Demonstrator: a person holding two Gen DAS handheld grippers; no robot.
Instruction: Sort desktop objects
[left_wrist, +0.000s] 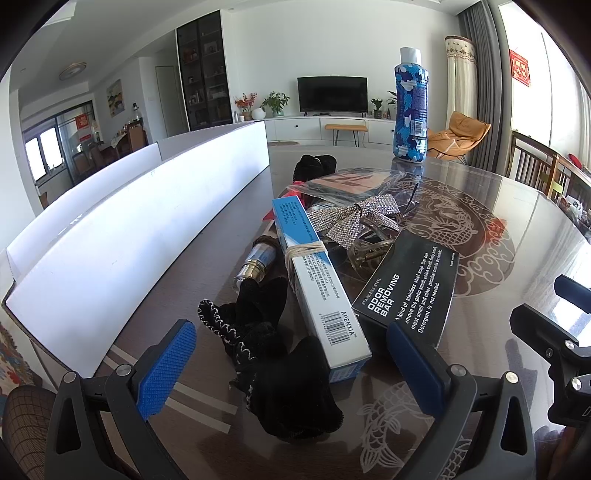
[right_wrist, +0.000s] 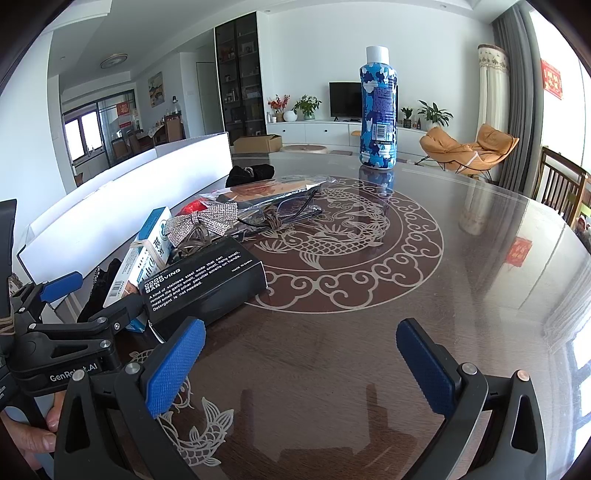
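A pile of small objects lies on the glass-topped table (right_wrist: 461, 295). In the left wrist view my left gripper (left_wrist: 291, 369) is open, its blue pads either side of a black glove (left_wrist: 280, 369) and the near end of a long white-and-blue box (left_wrist: 321, 284). A black "odor removing bar" box (left_wrist: 410, 291) lies right of it, with a sparkly silver bow (left_wrist: 347, 218) behind. In the right wrist view my right gripper (right_wrist: 299, 369) is open over bare table, the black box (right_wrist: 203, 280) ahead on its left. A blue camouflage bottle (right_wrist: 378, 114) stands upright at the far edge.
A long white open box (left_wrist: 122, 236) runs along the left side of the table. Glasses (right_wrist: 291, 212), a clear packet (right_wrist: 266, 192), another black glove (right_wrist: 251, 173) and a small glass bottle (left_wrist: 255, 264) lie in the pile. Wooden chairs (right_wrist: 561, 184) stand at the right.
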